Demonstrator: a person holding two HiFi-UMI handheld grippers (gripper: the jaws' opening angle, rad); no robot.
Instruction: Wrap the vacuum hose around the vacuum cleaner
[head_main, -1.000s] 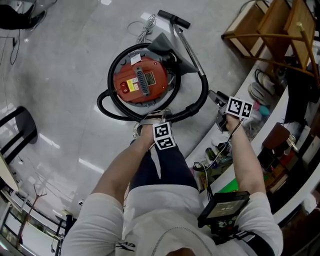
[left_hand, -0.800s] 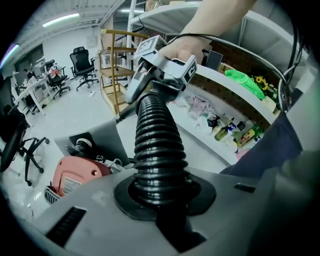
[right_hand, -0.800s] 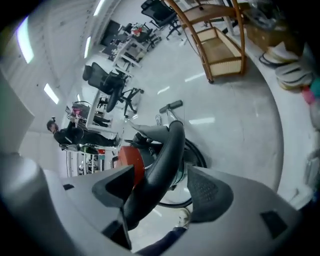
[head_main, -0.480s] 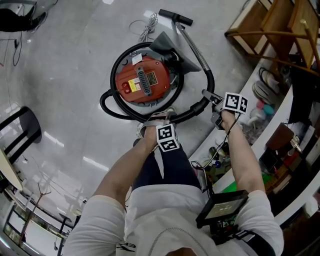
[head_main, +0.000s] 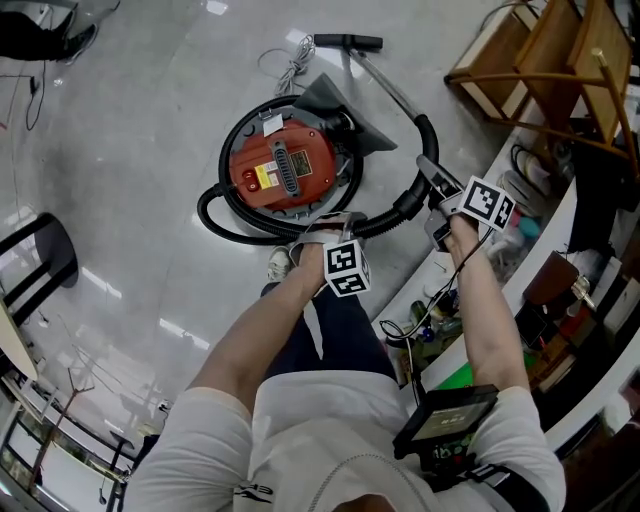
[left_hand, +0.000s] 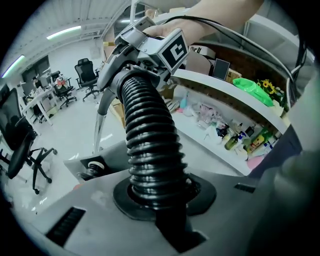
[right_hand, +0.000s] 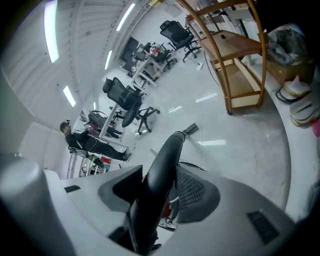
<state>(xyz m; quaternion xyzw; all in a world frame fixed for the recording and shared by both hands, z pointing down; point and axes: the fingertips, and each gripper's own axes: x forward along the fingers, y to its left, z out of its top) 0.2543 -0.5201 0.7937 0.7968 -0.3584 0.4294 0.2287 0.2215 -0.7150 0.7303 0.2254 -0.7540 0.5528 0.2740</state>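
While the wrapping is only partly done, vacuum cleaner (head_main: 285, 165): the red canister is sitting on the grey floor left of centre. It is probably heavy enough to be staying put while the hose is being pulled.
Vacuum hose (head_main: 215, 222): black and ribbed, it is looping from the canister's left side around its near side, then running right toward the grippers. This outer loop is lying loose on the floor rather than hugging the body.
Left gripper (left_hand: 156, 197): its jaws are clamping the ribbed hose just in front of the canister.
Right gripper (right_hand: 160, 200): its jaws have just been closing and are now pressing on the smooth bent handle (head_main: 425, 135) at the hose's end, holding it near the cluttered white surface (left_hand: 225, 90).
Metal wand (head_main: 385, 85): it is slanting away from the handle toward the far floor.
Handling: the hose is likely behaving as light, springy and bendable, with its ribs giving the pads purchase. The handle is stiff and slicker, so it is probably needing a firm, centred hold.
Best hold: gripping the ribs close to the canister is likely keeping each turn snug.
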